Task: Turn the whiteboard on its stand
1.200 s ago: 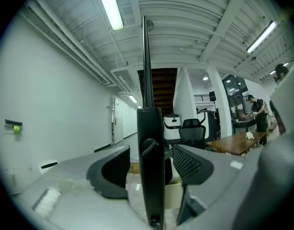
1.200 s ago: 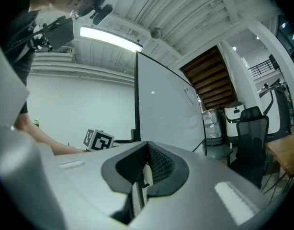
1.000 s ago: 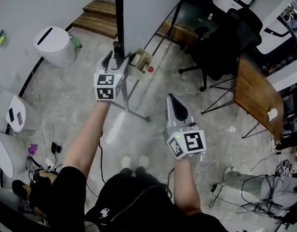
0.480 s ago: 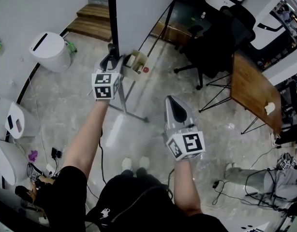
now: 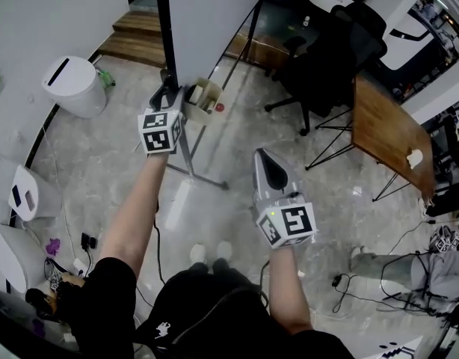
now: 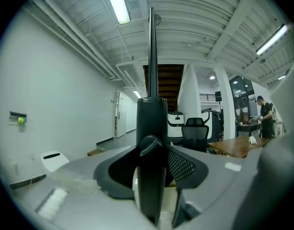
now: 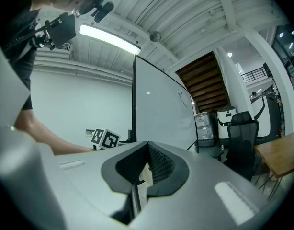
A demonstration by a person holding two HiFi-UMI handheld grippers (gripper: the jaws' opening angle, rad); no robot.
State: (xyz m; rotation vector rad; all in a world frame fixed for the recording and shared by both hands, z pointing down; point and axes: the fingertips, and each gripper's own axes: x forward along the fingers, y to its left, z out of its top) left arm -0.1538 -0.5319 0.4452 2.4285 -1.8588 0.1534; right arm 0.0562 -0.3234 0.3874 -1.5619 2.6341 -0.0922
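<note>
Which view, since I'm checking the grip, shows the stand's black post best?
Left gripper view: the black post stands close-up between the left gripper's jaws, which have just been closing on it. Head view shows it small; right gripper view, a thin distant line.

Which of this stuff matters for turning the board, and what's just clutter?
Job: whiteboard; its stand post, gripped by the left gripper, whose jaws have just been closing.
Lying about: white bin, office chair, wooden table.
</note>
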